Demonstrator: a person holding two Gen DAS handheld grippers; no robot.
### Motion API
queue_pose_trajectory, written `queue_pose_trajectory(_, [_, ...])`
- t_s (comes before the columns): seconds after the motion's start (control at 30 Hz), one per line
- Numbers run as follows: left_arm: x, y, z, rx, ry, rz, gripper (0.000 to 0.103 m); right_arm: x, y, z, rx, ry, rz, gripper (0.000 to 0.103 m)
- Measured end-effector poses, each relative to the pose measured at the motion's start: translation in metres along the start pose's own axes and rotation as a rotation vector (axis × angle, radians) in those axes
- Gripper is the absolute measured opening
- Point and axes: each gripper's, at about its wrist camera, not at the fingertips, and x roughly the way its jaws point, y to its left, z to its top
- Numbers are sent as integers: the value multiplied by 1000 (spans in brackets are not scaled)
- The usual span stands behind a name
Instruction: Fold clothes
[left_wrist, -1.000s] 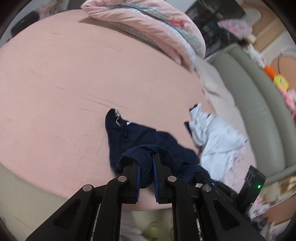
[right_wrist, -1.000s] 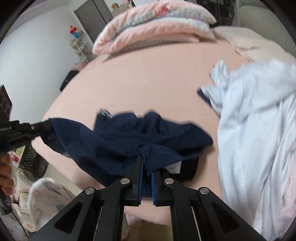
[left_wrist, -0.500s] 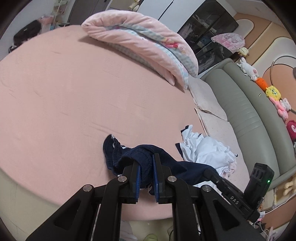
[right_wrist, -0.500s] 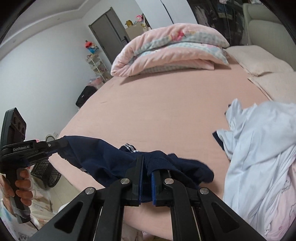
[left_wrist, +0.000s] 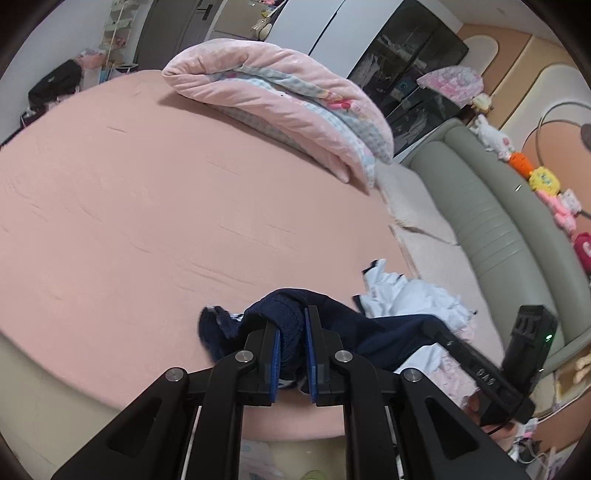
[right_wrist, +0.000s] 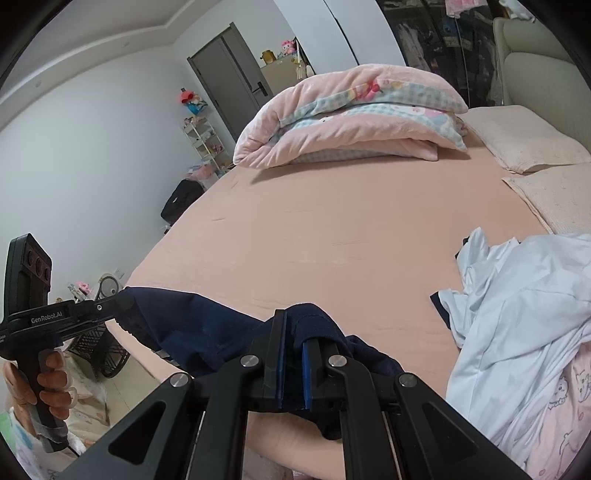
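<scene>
Both claws (left_wrist: 291, 325) (right_wrist: 293, 332) on navy garment (right_wrist: 207, 328)

Bedroom interior: walls, bed and storage.

Pink-sheeted bed (right_wrist: 332, 229) lies ahead of the tool; folded pink quilt (right_wrist: 354, 114) at its far end. Grey door (right_wrist: 229, 77) and white wall (right_wrist: 92, 147) to the far left, green padded headboard (left_wrist: 480, 221) right, dark glass wardrobe (left_wrist: 406, 66) beyond.

The left gripper (right_wrist: 122, 308) body reads "GenRobot.AI" in white.

Navy garment (left_wrist: 373, 328), plain pink bedsheet (left_wrist: 147, 206), pink-and-blue checked quilt (right_wrist: 354, 110), pale blue shirt (right_wrist: 517, 295), sage-green headboard (left_wrist: 487, 229)
</scene>
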Motion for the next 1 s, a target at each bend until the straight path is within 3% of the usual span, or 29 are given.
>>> queue_pose_trajectory(0.43, [44, 14, 18, 50, 73, 125, 10, 52, -16, 18, 9, 102, -63, 5])
queue_pose_trajectory(1.0, [117, 46, 70, 89, 177, 99, 10, 132, -45, 61, 29, 158, -116, 5])
